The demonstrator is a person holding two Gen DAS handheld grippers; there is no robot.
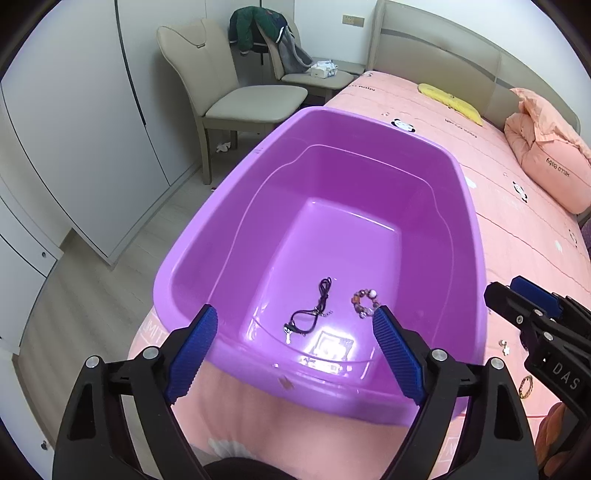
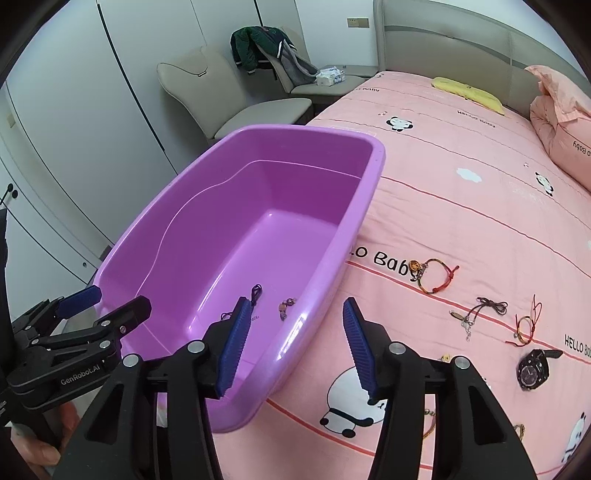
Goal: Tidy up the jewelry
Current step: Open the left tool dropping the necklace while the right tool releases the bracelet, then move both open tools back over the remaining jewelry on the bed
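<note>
A purple plastic tub (image 1: pixel 476 236) (image 2: pixel 369 184) sits on the pink bed. On its floor lie a black cord necklace (image 1: pixel 314 314) (image 2: pixel 256 293) and a beaded bracelet (image 1: pixel 365 302) (image 2: pixel 286 308). My left gripper (image 1: pixel 294 309) (image 2: pixel 120 299) hangs open above the tub's near end, nothing between its fingers. My right gripper (image 2: pixel 295 302) (image 1: pixel 506 286) stands open over the tub's right rim, also empty. On the bedspread to the right lie a yellow-and-red bracelet (image 2: pixel 437 275), a brown cord necklace (image 2: pixel 480 310), a red string bracelet (image 2: pixel 526 325), a black watch (image 2: pixel 533 369) and a gold chain (image 2: pixel 430 424).
Two beige chairs (image 1: pixel 236 96) stand beyond the tub, one draped with a green jacket (image 1: pixel 255 26). White wardrobe doors (image 1: pixel 74 129) fill the left. A folded pink quilt (image 1: pixel 546 147) and a yellow cloth (image 1: pixel 450 101) lie near the headboard.
</note>
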